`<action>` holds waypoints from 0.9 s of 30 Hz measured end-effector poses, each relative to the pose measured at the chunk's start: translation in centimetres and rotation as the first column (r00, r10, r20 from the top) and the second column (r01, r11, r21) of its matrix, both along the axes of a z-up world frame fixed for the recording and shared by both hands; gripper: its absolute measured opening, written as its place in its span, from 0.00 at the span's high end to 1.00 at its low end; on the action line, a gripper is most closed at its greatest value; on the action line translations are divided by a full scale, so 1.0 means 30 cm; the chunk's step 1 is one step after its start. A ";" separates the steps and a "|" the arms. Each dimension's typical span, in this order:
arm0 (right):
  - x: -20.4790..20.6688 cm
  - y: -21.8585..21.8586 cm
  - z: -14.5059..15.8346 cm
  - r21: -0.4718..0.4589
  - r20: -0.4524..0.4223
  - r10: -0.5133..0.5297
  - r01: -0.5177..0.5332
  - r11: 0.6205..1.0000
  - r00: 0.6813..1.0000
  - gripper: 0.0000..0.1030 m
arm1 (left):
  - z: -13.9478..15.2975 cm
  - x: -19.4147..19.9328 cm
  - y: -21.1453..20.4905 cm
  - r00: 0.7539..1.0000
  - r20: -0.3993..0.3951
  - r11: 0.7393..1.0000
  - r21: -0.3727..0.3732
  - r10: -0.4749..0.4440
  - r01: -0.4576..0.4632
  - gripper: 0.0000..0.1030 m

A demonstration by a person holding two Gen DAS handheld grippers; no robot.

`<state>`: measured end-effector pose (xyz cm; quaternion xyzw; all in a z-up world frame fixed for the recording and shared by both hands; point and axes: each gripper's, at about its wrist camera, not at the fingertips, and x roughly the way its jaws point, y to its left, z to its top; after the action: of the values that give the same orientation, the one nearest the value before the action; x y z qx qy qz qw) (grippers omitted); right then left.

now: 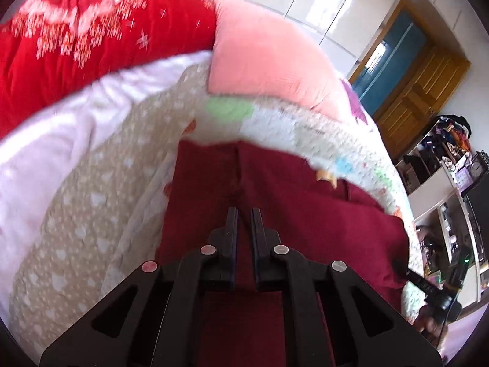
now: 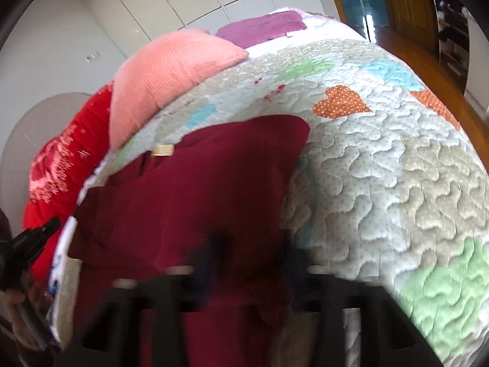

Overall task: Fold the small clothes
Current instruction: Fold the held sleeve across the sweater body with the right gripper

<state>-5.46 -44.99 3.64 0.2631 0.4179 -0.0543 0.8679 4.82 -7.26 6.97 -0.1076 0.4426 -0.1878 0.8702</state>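
A dark red garment (image 1: pixel 290 198) lies spread on a patchwork quilt (image 1: pixel 305 128) on a bed. My left gripper (image 1: pixel 244 211) is shut on the dark red garment, pinching a ridge of the cloth between its black fingertips. In the right wrist view the same garment (image 2: pixel 198 183) shows a small tan label (image 2: pixel 163 150) near its far edge. My right gripper (image 2: pixel 253 244) is motion-blurred low over the garment's right edge, its fingers standing apart with cloth between them. Each gripper also appears at the edge of the other's view, held in a hand.
A pink pillow (image 1: pixel 259 46) and a red patterned duvet (image 1: pixel 91 30) lie at the bed's far side, with a purple pillow (image 2: pixel 259 27) beyond. The quilt (image 2: pixel 382 168) stretches right to the bed edge. White wardrobes, a wooden door (image 1: pixel 421 85) and cluttered shelves (image 1: pixel 443 168) stand behind.
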 end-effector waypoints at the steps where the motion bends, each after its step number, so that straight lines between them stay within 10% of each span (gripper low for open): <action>1: -0.002 0.001 0.006 -0.012 0.007 -0.005 0.005 1.000 1.000 0.86 | -0.008 0.003 0.004 1.000 -0.010 1.000 -0.010 0.004 -0.004 0.94; 4: -0.043 -0.003 0.062 -0.037 0.058 -0.005 0.008 0.999 0.998 0.91 | -0.005 0.002 0.030 0.999 -0.017 0.998 -0.060 0.035 -0.036 0.90; 7: -0.085 -0.011 0.101 -0.088 0.077 0.003 0.003 0.996 0.997 0.92 | 0.006 0.009 0.046 0.998 -0.011 0.995 -0.077 0.062 -0.063 0.43; 9: -0.081 -0.021 0.066 -0.108 0.027 -0.008 0.010 0.994 1.000 0.92 | -0.001 0.014 0.044 0.997 -0.020 0.991 -0.105 0.077 -0.078 0.33; 14: -0.109 -0.092 0.008 0.074 0.032 -0.104 0.102 0.992 0.994 0.88 | -0.035 0.057 -0.044 0.998 -0.052 0.999 -0.019 0.045 -0.046 0.32; 18: -0.134 -0.084 0.074 0.018 0.058 -0.105 0.104 0.994 0.993 0.84 | -0.064 0.102 -0.110 0.998 -0.043 0.999 0.013 0.052 -0.052 0.33; 22: -0.108 -0.081 0.114 -0.029 0.065 -0.110 0.112 0.993 0.992 0.48 | -0.098 0.135 -0.154 0.998 -0.044 0.996 0.075 0.045 -0.041 0.82; 27: 0.006 -0.126 0.064 0.039 0.045 -0.127 0.125 0.991 0.991 0.47 | -0.063 0.104 -0.120 1.000 -0.005 0.998 0.062 0.021 -0.021 0.89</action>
<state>-5.29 -48.78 5.56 0.3060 0.3806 -0.0951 0.8675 7.94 -10.87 5.07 -0.0856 0.4495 -0.1646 0.8738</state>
